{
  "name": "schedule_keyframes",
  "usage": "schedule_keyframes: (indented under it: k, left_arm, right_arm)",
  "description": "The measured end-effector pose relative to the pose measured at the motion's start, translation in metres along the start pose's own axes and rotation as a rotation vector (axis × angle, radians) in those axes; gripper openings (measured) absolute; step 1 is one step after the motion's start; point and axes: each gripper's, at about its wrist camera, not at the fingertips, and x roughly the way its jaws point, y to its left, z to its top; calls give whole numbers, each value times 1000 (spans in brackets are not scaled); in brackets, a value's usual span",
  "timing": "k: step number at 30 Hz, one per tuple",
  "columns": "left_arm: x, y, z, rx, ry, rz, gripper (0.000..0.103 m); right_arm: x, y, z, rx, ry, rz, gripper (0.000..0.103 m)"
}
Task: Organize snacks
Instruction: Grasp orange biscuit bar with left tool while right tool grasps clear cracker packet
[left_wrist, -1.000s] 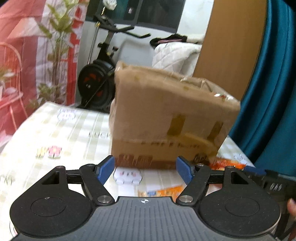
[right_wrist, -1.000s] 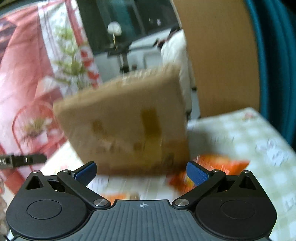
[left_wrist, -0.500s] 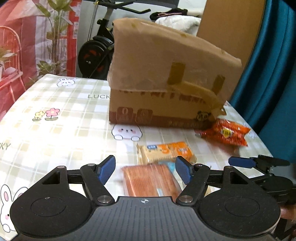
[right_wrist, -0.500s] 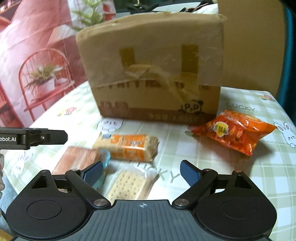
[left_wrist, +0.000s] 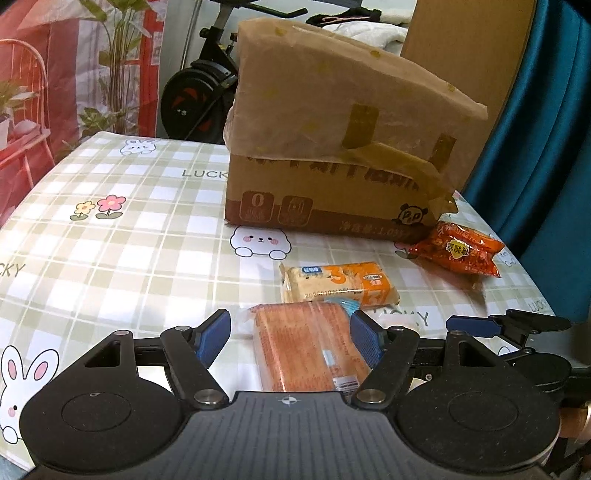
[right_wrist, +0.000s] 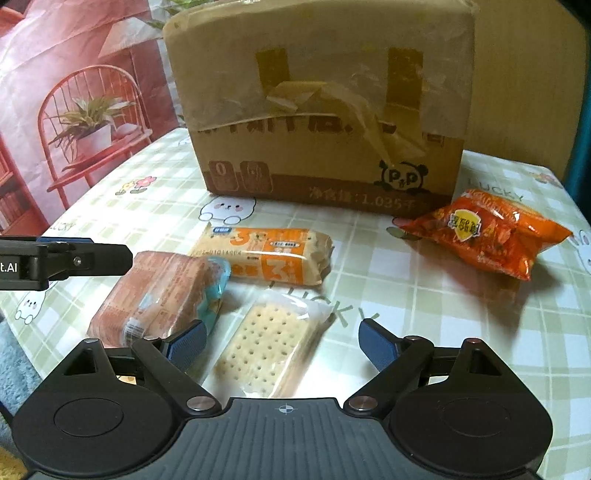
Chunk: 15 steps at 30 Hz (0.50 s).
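Observation:
Several snack packs lie on the checked tablecloth (left_wrist: 110, 240) in front of a taped cardboard box (left_wrist: 332, 177) (right_wrist: 321, 110). My left gripper (left_wrist: 289, 339) is open, and an orange-brown wafer pack (left_wrist: 306, 347) (right_wrist: 159, 295) lies between its fingers, closer to the right pad. My right gripper (right_wrist: 282, 343) is open around a clear-wrapped pack of pale crackers (right_wrist: 266, 343), with gaps on both sides. Beyond them lies an orange biscuit pack (left_wrist: 340, 282) (right_wrist: 273, 254). A red-orange snack bag (left_wrist: 461, 253) (right_wrist: 487, 232) sits by the box's right corner.
One finger of the right gripper (left_wrist: 469, 326) shows at the right of the left wrist view. An exercise bike (left_wrist: 195, 96) stands behind the table, with a teal curtain (left_wrist: 546, 147) on the right. A printed red backdrop (right_wrist: 74, 129) hangs on the left. The table's near left edge (right_wrist: 22, 332) is close.
Both grippers have come down and tipped forward from facing the box to hovering over the snacks. The right gripper's jaws have narrowed a little. The packs have not moved.

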Motion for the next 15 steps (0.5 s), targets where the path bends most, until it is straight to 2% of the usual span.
schedule_keyframes:
  k: [10,15]
  left_arm:
    - [4,1,0,-4,18,-1,73]
    - [5,0,0,-6,22,0,73]
  right_arm:
    - [13,1,-2,-43,36,-32,79]
    - [20,12,-4,-90,51,-9,76]
